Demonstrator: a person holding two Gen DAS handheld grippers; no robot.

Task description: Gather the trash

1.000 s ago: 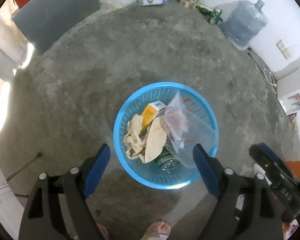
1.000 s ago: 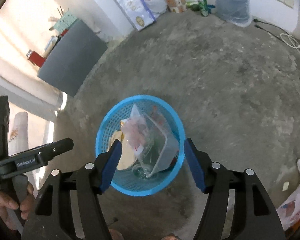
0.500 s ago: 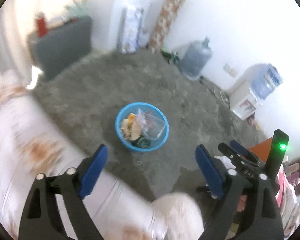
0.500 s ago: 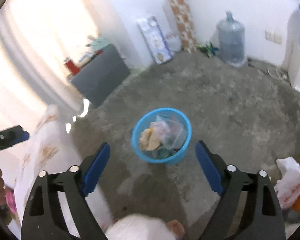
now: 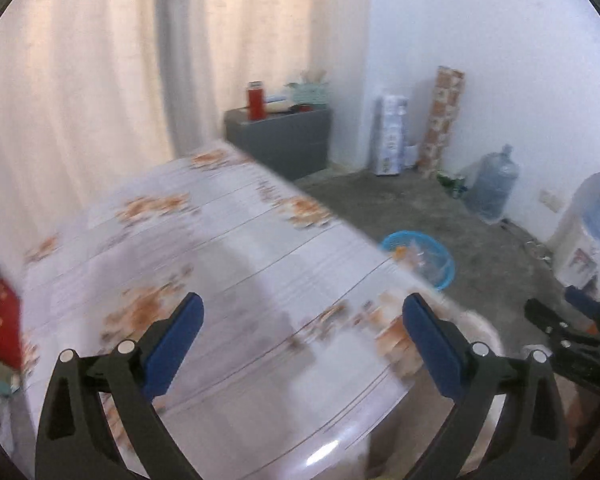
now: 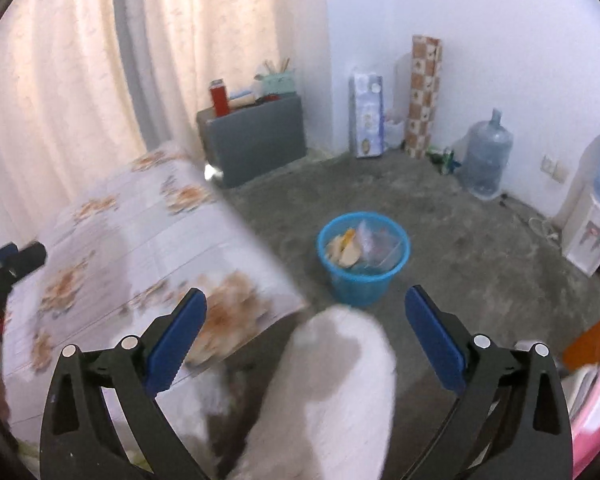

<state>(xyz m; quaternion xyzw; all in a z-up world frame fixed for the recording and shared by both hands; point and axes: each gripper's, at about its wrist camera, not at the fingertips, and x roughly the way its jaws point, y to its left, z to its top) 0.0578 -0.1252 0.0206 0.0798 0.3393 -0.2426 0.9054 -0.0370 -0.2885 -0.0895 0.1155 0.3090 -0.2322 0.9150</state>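
The left gripper [image 5: 302, 334] tilts down over the floral-covered bench [image 5: 220, 248], its jaws opening wide with nothing between them. The right gripper [image 6: 305, 332] angles down toward the concrete floor [image 6: 480, 248], jaws likewise opening and empty. The blue basket [image 6: 362, 278] of trash stands on the floor beyond the bench's edge.

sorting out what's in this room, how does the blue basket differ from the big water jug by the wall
The blue basket is bright opaque blue with an open top; the water jug is pale, see-through and narrows to a neck. The basket stands out on the open floor and holds trash: paper scraps and clear plastic. The jug stands against the white wall, and its contents cannot be told. The basket is squat, the jug taller. Both stand upright on the grey floor.
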